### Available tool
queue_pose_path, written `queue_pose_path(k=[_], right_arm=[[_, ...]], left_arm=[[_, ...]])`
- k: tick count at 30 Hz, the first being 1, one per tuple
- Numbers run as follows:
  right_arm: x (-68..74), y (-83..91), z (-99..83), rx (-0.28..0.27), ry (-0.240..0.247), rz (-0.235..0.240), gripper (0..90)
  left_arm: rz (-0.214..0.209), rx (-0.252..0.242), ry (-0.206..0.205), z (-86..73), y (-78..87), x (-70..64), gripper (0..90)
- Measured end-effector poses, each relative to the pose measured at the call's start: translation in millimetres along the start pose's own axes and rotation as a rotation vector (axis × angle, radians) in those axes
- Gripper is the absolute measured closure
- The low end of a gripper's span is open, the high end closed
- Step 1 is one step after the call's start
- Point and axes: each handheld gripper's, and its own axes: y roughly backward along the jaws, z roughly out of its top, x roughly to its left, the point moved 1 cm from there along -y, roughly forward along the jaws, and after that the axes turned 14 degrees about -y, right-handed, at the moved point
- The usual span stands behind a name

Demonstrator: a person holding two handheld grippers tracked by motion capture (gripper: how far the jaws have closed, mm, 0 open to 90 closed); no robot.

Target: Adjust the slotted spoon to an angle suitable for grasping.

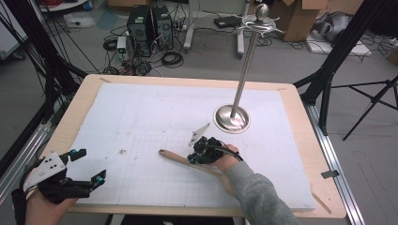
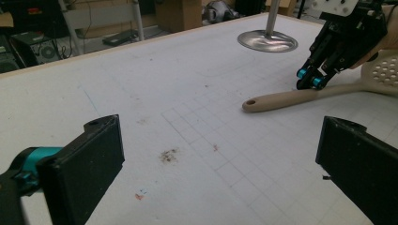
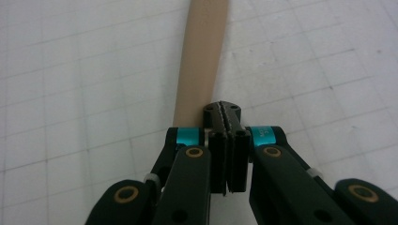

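Right gripper stands with its two black jaws pressed flat together, nothing between them, tips down at the beige plastic slotted spatula. In the left gripper view the same tips sit on or just over the top of the handle; contact cannot be confirmed. The spatula lies flat on the white gridded foam mat, near the front edge, its hanging hole pointing away from the hand and its perforated head under the wrist. Left gripper hovers wide open and empty over the mat's front left corner, well apart from the spatula. The step in hand is judged to be a grasp on the handle. Procedure: open the jaws wider than the handle, set one jaw on each long side, lower until the tips meet the mat, then close squarely across the handle's width. Grip near the middle of the handle; a hold too close to the hole end is likely to let the heavier head swing down. Lift level, keeping clear of the polished steel hook stand with its round base, behind the hand.
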Motion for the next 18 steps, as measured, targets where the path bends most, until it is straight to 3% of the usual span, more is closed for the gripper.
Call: queue_pose_path(k=[5,9,11,14,18], right_arm=[[2.2,-0.5,0.2,0.002,0.009,0.007,90.0],[2.4,4.4,1.3,-0.034,-0.009,0.010,88.6],[1.5,7.9,0.9,-0.049,-0.026,0.018,83.5],[-0.4,14.1,-0.1,-0.071,-0.053,0.018,67.3],[0.1,21.3,-1.6,-0.086,-0.072,0.021,52.6]], left_arm=[[0.001,-0.003,0.004,0.0,0.4,0.0,1.7],[0.002,-0.005,0.007,-0.4,1.1,1.0,1.7],[0.002,-0.004,0.005,-0.6,1.2,1.7,1.8],[0.005,-0.008,0.003,-0.2,3.3,4.0,1.7],[0.019,-0.022,0.010,0.7,8.1,8.1,1.8]])
